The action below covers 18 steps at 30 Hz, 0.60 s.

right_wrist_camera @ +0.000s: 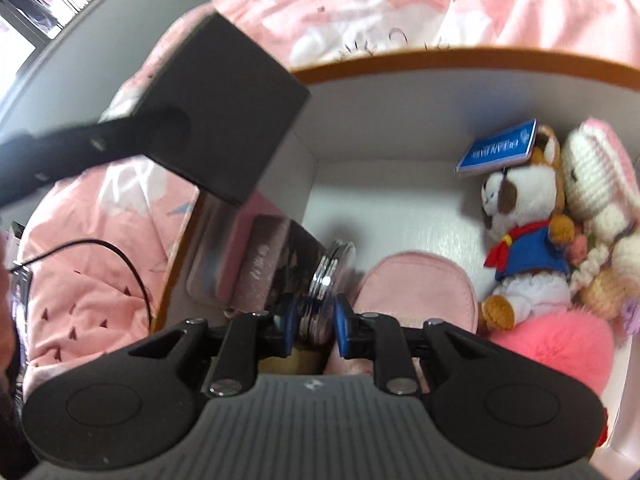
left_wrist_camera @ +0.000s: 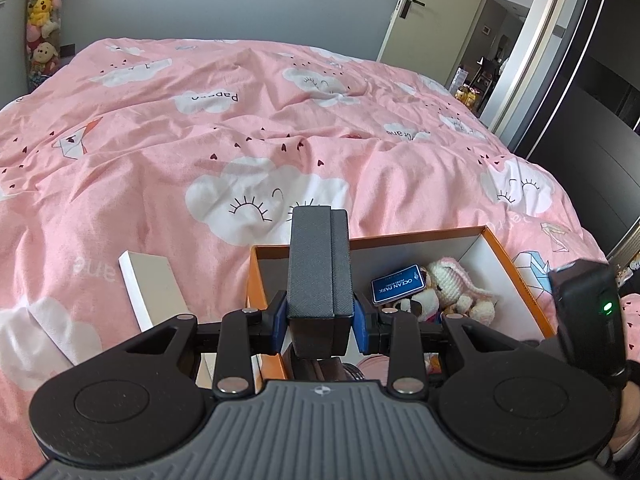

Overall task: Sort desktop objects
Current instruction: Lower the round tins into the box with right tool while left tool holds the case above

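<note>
My left gripper is shut on a black textured case and holds it upright over the left end of an orange-rimmed white box. The case and left gripper also show in the right wrist view above the box's left wall. My right gripper is shut on the silver cap of a dark patterned bottle that lies on its side inside the box. In the box lie a blue card, a plush dog, a crocheted bunny and a pink pouch.
The box sits on a bed with a pink cloud-print cover. A flat beige-and-white box lies on the cover left of the orange box. A fluffy pink item lies in the box's near right corner. A black cable runs over the cover.
</note>
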### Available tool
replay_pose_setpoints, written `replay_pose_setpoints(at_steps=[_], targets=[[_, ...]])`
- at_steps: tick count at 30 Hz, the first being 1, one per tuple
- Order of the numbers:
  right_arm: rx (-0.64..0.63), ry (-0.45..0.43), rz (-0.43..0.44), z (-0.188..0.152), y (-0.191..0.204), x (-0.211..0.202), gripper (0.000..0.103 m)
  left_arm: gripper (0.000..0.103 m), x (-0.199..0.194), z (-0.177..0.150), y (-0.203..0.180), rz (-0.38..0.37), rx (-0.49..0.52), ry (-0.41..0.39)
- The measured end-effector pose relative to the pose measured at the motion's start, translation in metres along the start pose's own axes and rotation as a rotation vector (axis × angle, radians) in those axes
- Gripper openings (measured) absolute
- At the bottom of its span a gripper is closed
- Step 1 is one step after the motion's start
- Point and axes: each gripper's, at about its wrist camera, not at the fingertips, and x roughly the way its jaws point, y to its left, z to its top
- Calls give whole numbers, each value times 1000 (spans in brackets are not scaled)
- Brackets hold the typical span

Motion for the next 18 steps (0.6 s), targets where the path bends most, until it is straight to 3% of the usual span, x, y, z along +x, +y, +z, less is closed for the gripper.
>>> replay_pose_setpoints(at_steps=[8, 15, 18], targets=[[-67, -9, 20, 0, 1, -3, 20, 37, 7, 3, -6, -11, 15, 18], [-23, -24, 82, -3, -1, -8, 21, 37, 10, 4, -9, -15, 17, 23], [-27, -22, 102, -6, -1, -5, 15, 37, 12, 3, -11, -17, 17, 28]])
